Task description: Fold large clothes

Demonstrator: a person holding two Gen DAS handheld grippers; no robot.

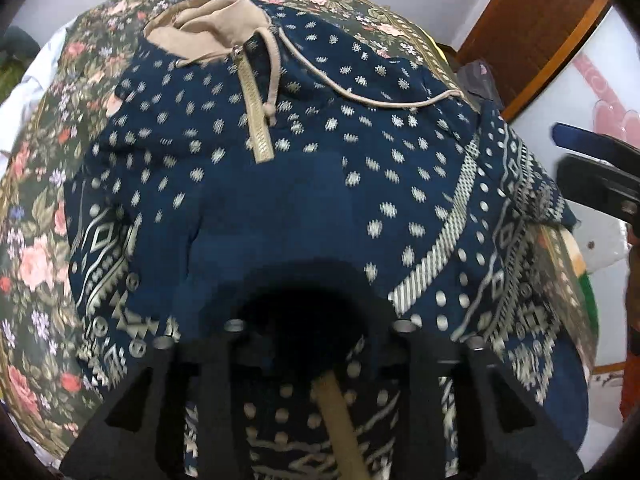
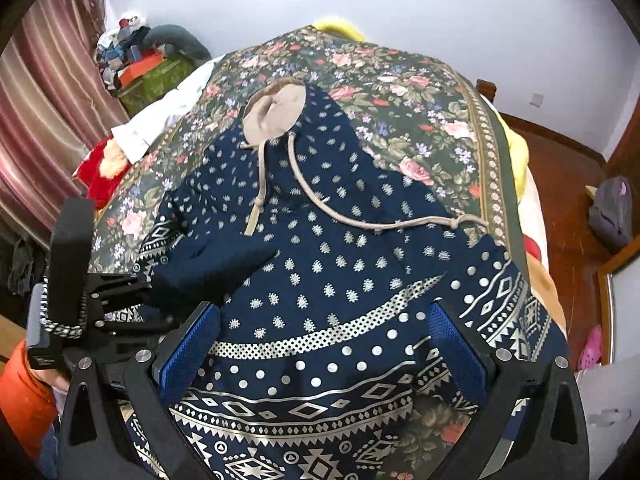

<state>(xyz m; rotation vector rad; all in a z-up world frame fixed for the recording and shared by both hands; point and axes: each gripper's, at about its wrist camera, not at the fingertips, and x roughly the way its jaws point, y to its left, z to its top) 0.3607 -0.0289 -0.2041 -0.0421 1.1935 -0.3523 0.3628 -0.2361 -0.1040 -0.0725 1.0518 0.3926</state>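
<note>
A navy patterned hoodie (image 1: 304, 184) with a beige hood (image 1: 208, 28) and long drawstrings lies spread on a floral bedspread (image 1: 36, 216); it also shows in the right wrist view (image 2: 320, 264). My left gripper (image 1: 316, 344) is shut on the hoodie's hem near the zipper, with cloth bunched between its fingers. My right gripper (image 2: 324, 344) is open, its blue pads (image 2: 192, 348) spread wide just above the patterned hem. The left gripper also shows in the right wrist view (image 2: 120, 300), holding the hem's left side.
The floral bedspread (image 2: 420, 92) covers the bed. A pile of clothes and boxes (image 2: 136, 56) sits at the far left by a pink curtain (image 2: 48, 92). A wooden floor with a grey bag (image 2: 608, 208) lies to the right. A brown door (image 1: 532, 28) stands beyond the bed.
</note>
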